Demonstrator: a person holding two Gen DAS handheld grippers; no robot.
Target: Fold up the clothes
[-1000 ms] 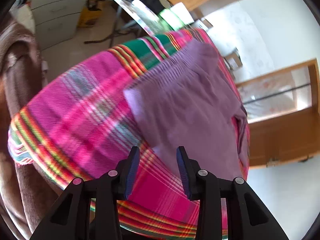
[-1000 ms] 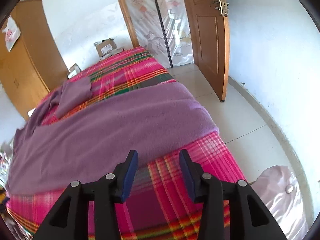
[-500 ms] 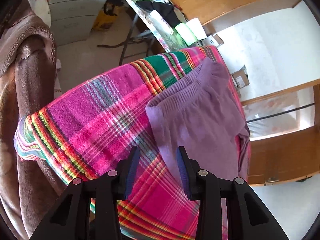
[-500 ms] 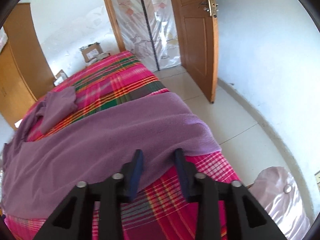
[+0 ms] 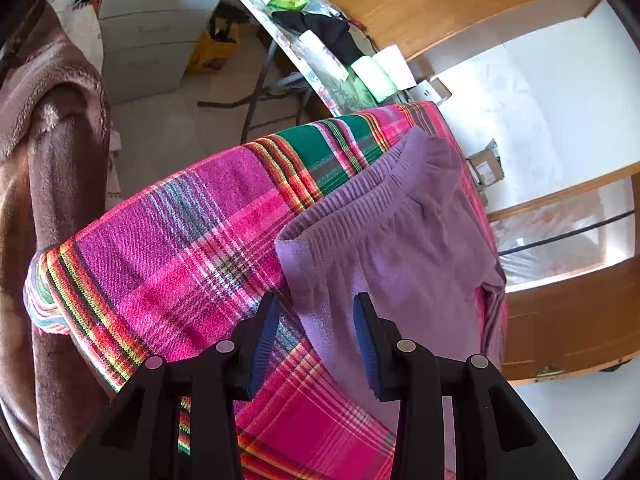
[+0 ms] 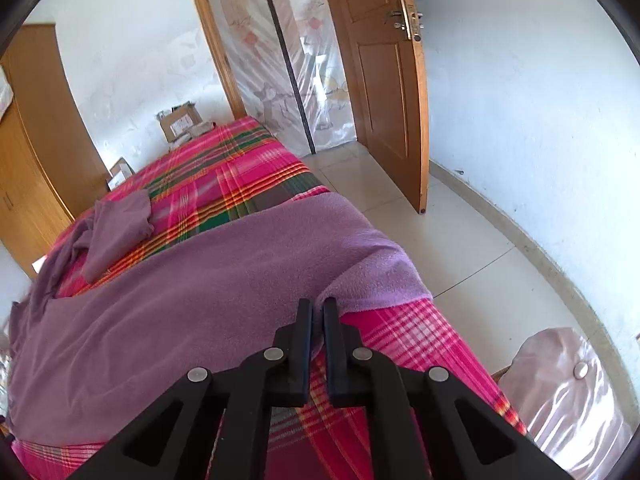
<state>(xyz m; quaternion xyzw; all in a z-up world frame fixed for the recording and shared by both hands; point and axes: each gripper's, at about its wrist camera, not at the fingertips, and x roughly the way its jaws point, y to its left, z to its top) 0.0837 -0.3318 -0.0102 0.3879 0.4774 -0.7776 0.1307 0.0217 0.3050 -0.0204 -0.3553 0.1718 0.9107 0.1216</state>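
Purple fleece trousers (image 5: 400,248) lie spread on a bed with a pink plaid cover (image 5: 192,240). Their elastic waistband (image 5: 360,196) is at the near end in the left wrist view. My left gripper (image 5: 316,312) hovers open over the waistband's near corner, and the cloth's edge lies below the gap between its jaws. In the right wrist view one trouser leg (image 6: 200,288) runs across the bed and the other leg (image 6: 120,228) lies bunched at the far left. My right gripper (image 6: 318,308) is shut on the hem edge of the near leg, which puckers up between its pads.
A folding table (image 5: 320,60) with packets, a white drawer cabinet (image 5: 148,32) and a brown blanket (image 5: 48,160) stand beyond the bed's left end. A wooden wardrobe (image 5: 560,328) is at the right. An open door (image 6: 384,92), cardboard boxes (image 6: 180,122) and a shiny pink cushion (image 6: 568,392) surround the bed.
My right gripper's jaws have closed from wide apart onto the trouser leg's hem. The left gripper has stayed open and turned a little, so the waistband corner now sits nearer its jaws.
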